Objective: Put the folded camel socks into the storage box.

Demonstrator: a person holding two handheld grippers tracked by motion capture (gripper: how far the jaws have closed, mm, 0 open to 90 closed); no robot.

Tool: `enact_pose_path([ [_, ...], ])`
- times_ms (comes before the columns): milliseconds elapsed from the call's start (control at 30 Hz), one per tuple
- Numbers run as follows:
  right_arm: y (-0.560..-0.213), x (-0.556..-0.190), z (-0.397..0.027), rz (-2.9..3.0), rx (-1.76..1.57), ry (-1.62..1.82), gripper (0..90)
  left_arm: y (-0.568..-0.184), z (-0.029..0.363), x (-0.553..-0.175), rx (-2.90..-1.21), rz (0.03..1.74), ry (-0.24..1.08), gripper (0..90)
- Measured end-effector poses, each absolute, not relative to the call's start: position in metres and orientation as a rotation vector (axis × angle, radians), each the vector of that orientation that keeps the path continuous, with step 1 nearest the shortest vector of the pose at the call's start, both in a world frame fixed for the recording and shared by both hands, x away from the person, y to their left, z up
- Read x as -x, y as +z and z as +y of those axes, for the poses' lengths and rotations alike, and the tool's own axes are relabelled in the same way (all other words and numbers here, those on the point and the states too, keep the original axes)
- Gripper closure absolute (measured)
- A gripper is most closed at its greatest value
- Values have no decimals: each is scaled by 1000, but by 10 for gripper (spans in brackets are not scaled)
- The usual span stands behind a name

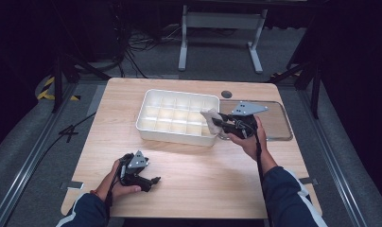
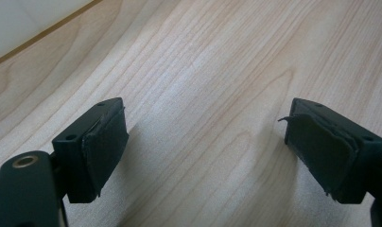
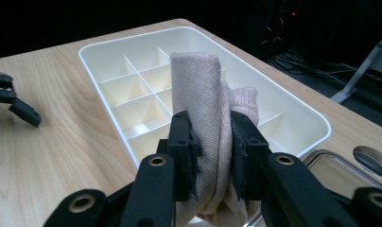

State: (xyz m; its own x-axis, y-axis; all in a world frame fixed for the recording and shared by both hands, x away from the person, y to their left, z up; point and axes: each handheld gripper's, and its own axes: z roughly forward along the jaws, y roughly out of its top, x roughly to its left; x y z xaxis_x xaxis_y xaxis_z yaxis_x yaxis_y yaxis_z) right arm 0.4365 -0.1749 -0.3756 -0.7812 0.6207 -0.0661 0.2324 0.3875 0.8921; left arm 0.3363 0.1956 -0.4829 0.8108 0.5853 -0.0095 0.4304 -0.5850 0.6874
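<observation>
- The right gripper (image 3: pixel 212 156) is clamped on a folded beige knit cloth (image 3: pixel 210 109); in the right gripper view its two black jaws press the fabric from both sides in the lower middle of the frame, and the cloth rises above them as a rounded fold.
- In the high view the right gripper (image 1: pixel 223 122) sits right of centre, held by the person's right hand (image 1: pixel 248 142), with the cloth (image 1: pixel 211 117) at the jaw tips over the right end of the tray.
- The left gripper (image 2: pixel 205 151) stands open with nothing between its jaws; in the left gripper view the two black padded jaws sit at the lower left and lower right, well apart, with bare wood grain between them.
- In the high view the left gripper (image 1: pixel 151 182) lies low at the lower left of the frame, held in the person's left hand (image 1: pixel 118 184) close to the table's near edge, well apart from the tray.
- A white plastic tray divided into square compartments (image 1: pixel 146 127) sits in the middle of the frame; the compartments in view look empty.
- A clear flat lid-like panel (image 1: pixel 279 127) lies just right of the tray.
- Everything rests on a light wooden table (image 1: pixel 203 184) with rounded corners; a round dark hole (image 1: pixel 226 94) shows near its far edge.
</observation>
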Motion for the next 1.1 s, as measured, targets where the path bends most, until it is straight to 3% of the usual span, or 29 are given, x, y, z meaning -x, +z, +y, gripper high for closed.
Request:
enact_pose_path([
  [1100, -415, -478, -139, 2501, -780, 1004, 698, -483, 196, -336, -2285, 743, 283, 140],
])
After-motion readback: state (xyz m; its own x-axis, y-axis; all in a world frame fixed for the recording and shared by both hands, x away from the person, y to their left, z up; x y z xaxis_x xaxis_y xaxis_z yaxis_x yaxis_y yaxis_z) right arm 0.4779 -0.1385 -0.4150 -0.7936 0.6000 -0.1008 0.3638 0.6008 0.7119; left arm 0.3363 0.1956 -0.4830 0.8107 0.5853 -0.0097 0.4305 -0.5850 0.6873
